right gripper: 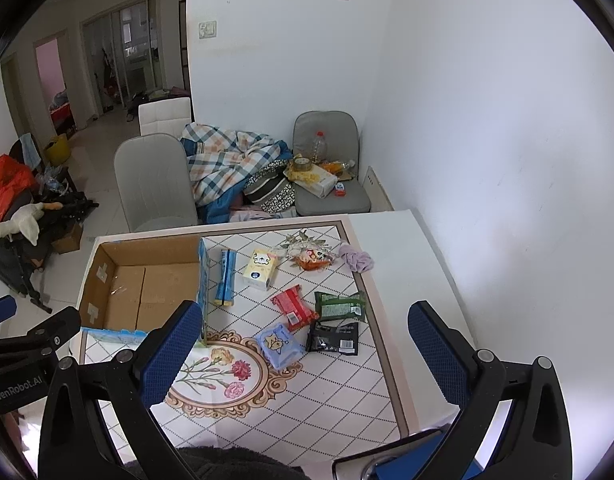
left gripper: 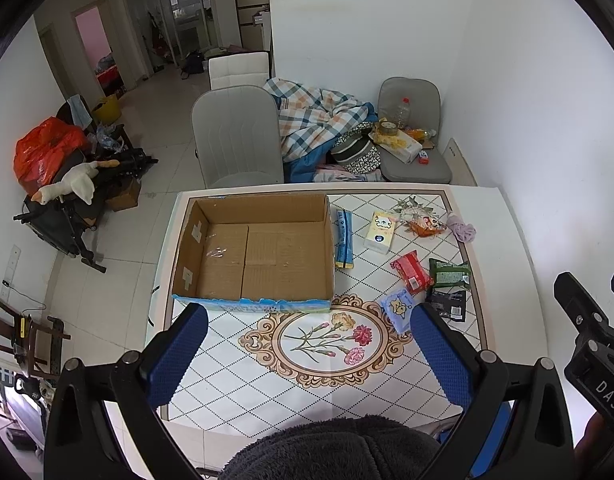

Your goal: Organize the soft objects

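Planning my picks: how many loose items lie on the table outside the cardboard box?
8: blue tube, yellow pack, orange snack bag, purple cloth, red, green, black, light-blue packets.

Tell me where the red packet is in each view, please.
Left wrist: red packet lies right of centre, between the box and the green packet.
Right wrist: red packet lies near centre, left of the green packet.
Shared landmark: the box.

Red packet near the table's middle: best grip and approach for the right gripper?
Come from above with the right gripper, jaws across the short width of the red packet at mid-body. It lies flat and diagonal, clear of the green packet, so rotate to match.
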A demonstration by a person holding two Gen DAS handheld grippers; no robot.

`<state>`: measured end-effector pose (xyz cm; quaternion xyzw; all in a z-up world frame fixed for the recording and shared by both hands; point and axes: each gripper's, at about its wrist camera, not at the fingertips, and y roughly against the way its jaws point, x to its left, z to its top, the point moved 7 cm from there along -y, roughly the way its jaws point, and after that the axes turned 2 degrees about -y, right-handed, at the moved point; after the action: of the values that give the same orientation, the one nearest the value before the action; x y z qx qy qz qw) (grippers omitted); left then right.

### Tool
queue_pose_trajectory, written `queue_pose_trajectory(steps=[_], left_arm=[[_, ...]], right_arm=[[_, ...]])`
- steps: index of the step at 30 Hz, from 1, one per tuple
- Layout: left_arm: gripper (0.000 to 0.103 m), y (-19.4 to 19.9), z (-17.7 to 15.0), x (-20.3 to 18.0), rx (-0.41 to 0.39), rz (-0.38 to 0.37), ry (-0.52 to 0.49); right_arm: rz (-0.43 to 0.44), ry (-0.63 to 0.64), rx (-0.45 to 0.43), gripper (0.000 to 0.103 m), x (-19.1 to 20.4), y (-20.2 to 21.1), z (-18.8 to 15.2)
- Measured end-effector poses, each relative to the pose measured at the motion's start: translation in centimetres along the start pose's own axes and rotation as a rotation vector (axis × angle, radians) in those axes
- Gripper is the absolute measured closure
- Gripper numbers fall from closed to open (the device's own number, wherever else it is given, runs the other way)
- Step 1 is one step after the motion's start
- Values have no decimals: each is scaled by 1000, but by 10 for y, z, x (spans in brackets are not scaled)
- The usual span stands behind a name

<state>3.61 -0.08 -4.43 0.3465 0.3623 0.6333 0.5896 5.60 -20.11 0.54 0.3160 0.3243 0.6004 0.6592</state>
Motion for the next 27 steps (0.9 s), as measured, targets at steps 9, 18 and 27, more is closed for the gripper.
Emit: queue_pose_trajectory(steps=[9,18,27], left_arm=[[0,0,-1,0,3,-2,0],[0,0,-1,-1,2,-3,2],[0,0,-1,-4,2,0,-3]], right_arm=[[-2,2,-1,0,1,-1,2],[-21,6,-16,0,-1,2,2],[-20,4,-29,0,-1,4,3]])
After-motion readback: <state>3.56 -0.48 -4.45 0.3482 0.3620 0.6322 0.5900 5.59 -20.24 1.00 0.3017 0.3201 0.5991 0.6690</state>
